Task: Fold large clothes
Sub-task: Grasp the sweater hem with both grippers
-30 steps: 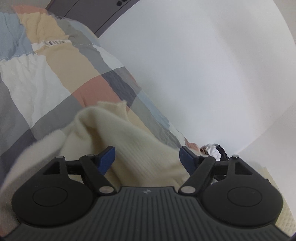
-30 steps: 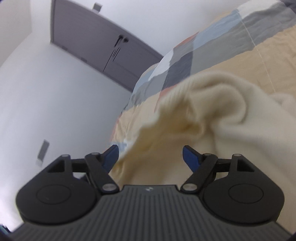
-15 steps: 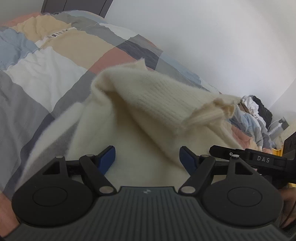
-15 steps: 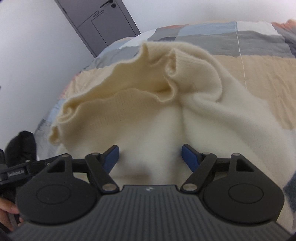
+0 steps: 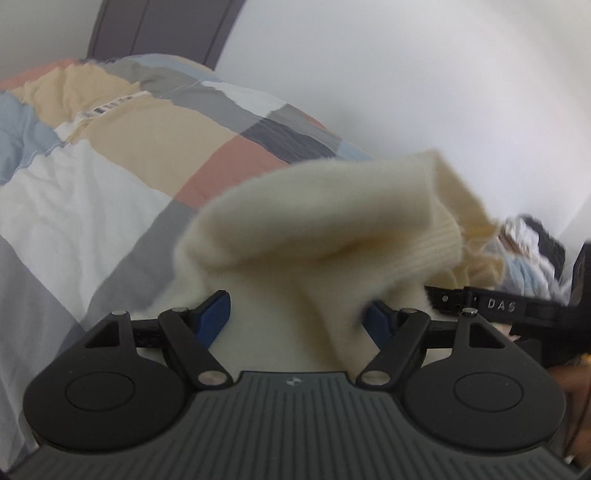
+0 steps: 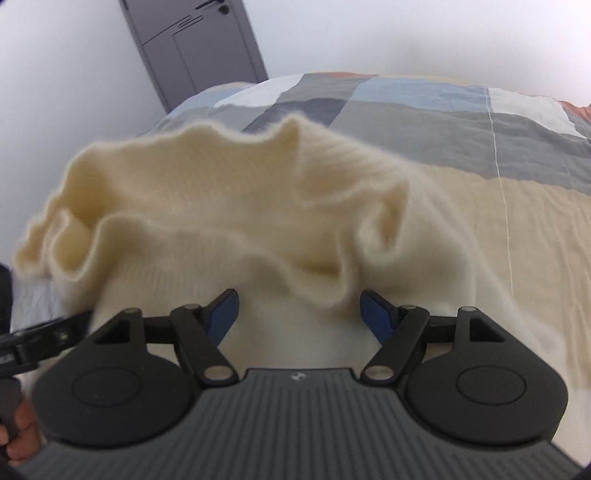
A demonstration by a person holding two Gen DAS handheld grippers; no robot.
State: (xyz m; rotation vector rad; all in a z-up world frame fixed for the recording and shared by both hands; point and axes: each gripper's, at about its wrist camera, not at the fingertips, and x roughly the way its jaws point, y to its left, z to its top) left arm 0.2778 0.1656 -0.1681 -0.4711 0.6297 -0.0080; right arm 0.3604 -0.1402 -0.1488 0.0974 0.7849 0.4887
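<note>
Left wrist view: the left gripper [image 5: 297, 317] points down over a bed, its blue-padded fingers [image 5: 212, 319] spread wide. A cream knit sweater [image 5: 332, 221] is bunched between them. It rises in a soft hump just ahead of the pads, and a fold spills over the right-hand pad. The knit fills the gap, but the fingers are not clamped together on it. The sweater's ribbed edge curls up at the far right. Under and beyond it lies the patchwork quilt [image 5: 92, 192] in blocks of white, tan, grey, blue and salmon. A grey door [image 5: 166, 29] shows at the top, and a heap of other clothes [image 5: 524, 251] sits at the right edge beside the white wall.

Right wrist view: the right gripper [image 6: 299, 314] also points down at the sweater [image 6: 240, 206], whose ruffled edge stands up in waves ahead of the pads. Its fingers [image 6: 376, 317] have just been closing, yet stand well apart, with the knit lying between them. The quilt [image 6: 480, 129] stretches behind, and the grey door [image 6: 195, 48] stands beyond it. At the bottom left corner a hand [image 6: 18, 439] shows — blurred and mostly cut off.
</note>
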